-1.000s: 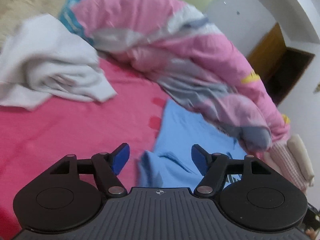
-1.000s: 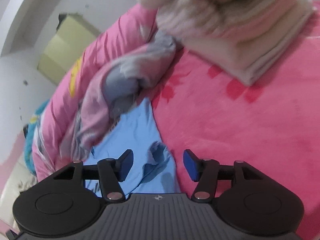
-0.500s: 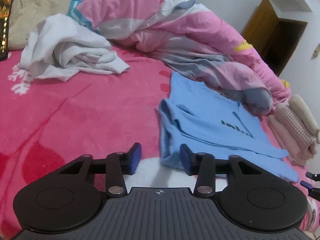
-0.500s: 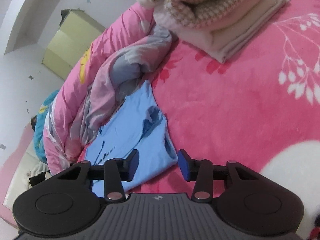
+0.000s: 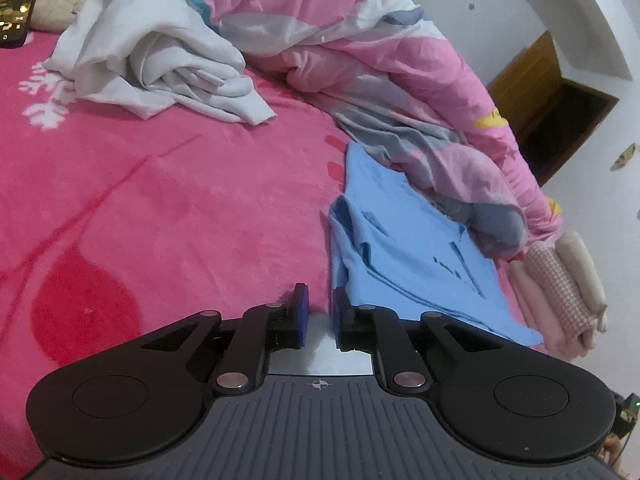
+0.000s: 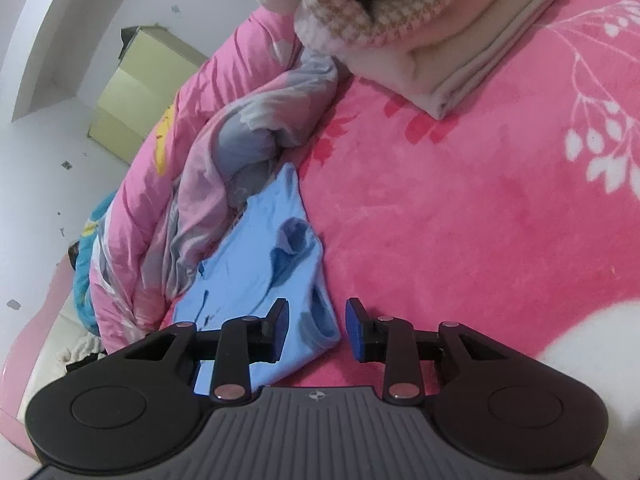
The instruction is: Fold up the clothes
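Blue shirt (image 5: 404, 248) lying flat on pink bed (image 5: 168, 200), beside rumpled quilt (image 5: 384, 80). Left gripper (image 5: 319, 316) just closing, nearly pressed together, nothing between, near shirt's corner. Right gripper (image 6: 316, 330) just closing, partly spread, shirt's edge between, not pinched.

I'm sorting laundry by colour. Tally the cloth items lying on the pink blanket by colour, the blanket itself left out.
Blue: 1, the blue shirt
White: 1, the crumpled white garment
Pink and grey: 1, the bunched quilt
Pink and beige: 1, the folded stack
Total: 4
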A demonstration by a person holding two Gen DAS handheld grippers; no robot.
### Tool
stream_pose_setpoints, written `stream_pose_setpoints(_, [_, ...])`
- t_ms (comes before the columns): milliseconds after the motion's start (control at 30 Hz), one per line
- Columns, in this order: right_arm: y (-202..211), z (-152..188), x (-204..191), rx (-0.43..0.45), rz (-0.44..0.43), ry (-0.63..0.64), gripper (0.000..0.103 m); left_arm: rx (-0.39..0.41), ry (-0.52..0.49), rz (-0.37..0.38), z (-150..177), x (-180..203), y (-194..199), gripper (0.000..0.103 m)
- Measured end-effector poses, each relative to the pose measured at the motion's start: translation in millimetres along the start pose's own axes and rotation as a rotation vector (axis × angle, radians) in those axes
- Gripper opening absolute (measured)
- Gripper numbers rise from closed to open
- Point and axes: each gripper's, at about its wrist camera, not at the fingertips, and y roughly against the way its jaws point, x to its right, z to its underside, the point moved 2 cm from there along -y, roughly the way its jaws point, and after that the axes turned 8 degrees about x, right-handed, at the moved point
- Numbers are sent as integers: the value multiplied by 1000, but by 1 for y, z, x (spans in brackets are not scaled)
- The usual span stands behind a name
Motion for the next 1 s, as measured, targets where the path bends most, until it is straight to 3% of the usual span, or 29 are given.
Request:
stream_pose_setpoints(67, [2,1,1,-3,-1,4,34,1,-20,1,-1,2,3,12])
stream_pose_setpoints(267, [10,-1,-13,-51,-52,127,34,-43,-391,-9,8,35,8,18])
stream_pose_setpoints(367, [0,0,-20,-112,-48,183,34,-61,-507,-13,15,44,1,18])
stream_pose_setpoints(567, [-14,-1,-16,-148,-80,167,30,-103,-584,32,16,48,-10,18])
stream_pose_setpoints(600, [-16,-1,-15,-153,-84,158,26,-109,-588,40,16,48,-11,17])
stream_pose_setpoints(667, [-19,-1,-12,-162,-93,140,5,-117,-594,52,16,49,-11,16])
stream_pose_setpoints(800, [-14,-3,-16,-129,-102,163,3,-122,-626,56,14,52,-12,3])
stream_pose_setpoints(900, [1,-12,-22,-46,-115,190,2,-109,-675,37,6,54,-5,2])
stream_pose_setpoints(1000, [1,-13,-13,-50,-93,178,2,-133,-632,26,2,44,-8,3])
